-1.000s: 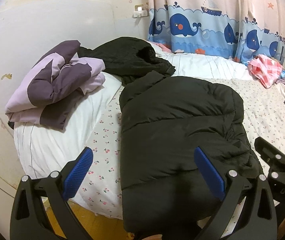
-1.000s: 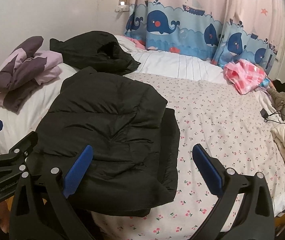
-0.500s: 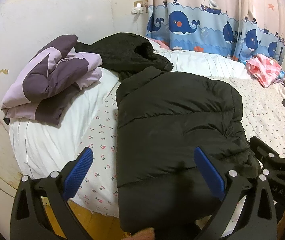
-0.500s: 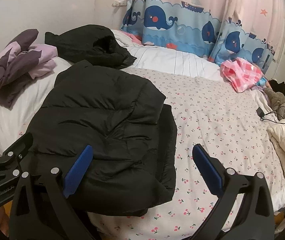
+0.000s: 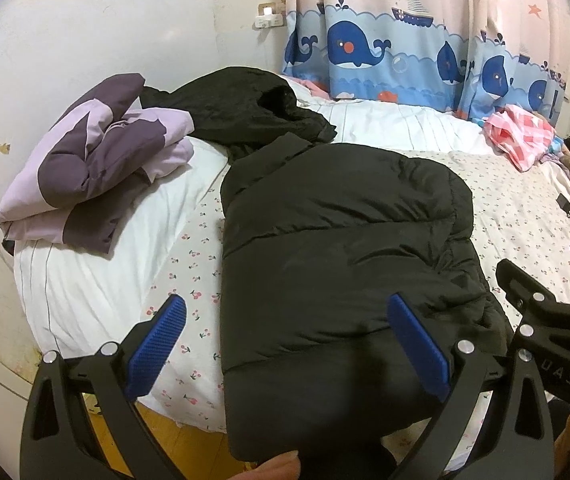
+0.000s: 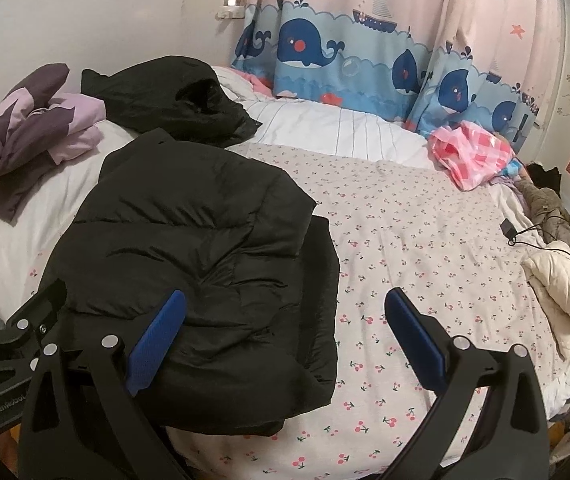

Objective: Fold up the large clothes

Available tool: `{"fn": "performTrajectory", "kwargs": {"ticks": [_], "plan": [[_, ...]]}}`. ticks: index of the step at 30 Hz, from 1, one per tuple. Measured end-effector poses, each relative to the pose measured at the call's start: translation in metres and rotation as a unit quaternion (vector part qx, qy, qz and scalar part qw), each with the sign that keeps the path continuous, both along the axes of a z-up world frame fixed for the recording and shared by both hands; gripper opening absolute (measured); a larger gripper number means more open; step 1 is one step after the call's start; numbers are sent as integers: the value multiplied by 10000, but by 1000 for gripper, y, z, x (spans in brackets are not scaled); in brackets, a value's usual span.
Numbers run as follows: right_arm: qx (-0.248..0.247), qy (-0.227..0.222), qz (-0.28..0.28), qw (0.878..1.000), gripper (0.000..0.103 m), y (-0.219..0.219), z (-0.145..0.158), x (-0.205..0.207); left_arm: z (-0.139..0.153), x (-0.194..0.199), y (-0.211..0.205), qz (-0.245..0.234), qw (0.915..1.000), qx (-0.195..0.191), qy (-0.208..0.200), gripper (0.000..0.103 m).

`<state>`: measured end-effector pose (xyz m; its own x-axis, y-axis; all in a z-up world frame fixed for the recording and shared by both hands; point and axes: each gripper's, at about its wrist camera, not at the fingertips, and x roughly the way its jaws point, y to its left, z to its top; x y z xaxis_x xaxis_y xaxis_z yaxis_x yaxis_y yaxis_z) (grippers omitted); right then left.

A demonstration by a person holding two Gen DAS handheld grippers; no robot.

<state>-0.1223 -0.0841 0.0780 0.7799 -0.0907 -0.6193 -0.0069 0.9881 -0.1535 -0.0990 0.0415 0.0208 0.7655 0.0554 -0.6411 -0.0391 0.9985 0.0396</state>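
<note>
The black puffer jacket lies folded on the bed, at its near edge, directly ahead of both tools. The left hand-held gripper hovers with its jaws spread wide, gripping nothing; the jacket's near hem sits between and just beyond its blue pads, more toward the right finger, and hangs a little over the mattress edge. The right hand-held gripper is likewise spread apart and empty; from it the jacket lies ahead and to the left, with the left pad over the jacket's near right part and the right pad over bare cherry-print sheet. The two tools sit side by side, close together.

Farther beyond the jacket, touching its collar end, is a second black garment in a heap. Left of that rests a folded purple quilt. Far off to the right, near the whale curtain, lies a pink checked cloth.
</note>
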Motion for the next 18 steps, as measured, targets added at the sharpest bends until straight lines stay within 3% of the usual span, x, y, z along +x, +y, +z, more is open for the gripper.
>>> {"fn": "performTrajectory", "kwargs": {"ticks": [11,18], "plan": [[80,-48,13,10000,96,-3,3,-2,6,-3,-3,-22,10000,30,-59,97],[-5,-473,-174,9987,96,-4,14,-13,10,-7,-6,-78,9999,52,-96,97]]}}
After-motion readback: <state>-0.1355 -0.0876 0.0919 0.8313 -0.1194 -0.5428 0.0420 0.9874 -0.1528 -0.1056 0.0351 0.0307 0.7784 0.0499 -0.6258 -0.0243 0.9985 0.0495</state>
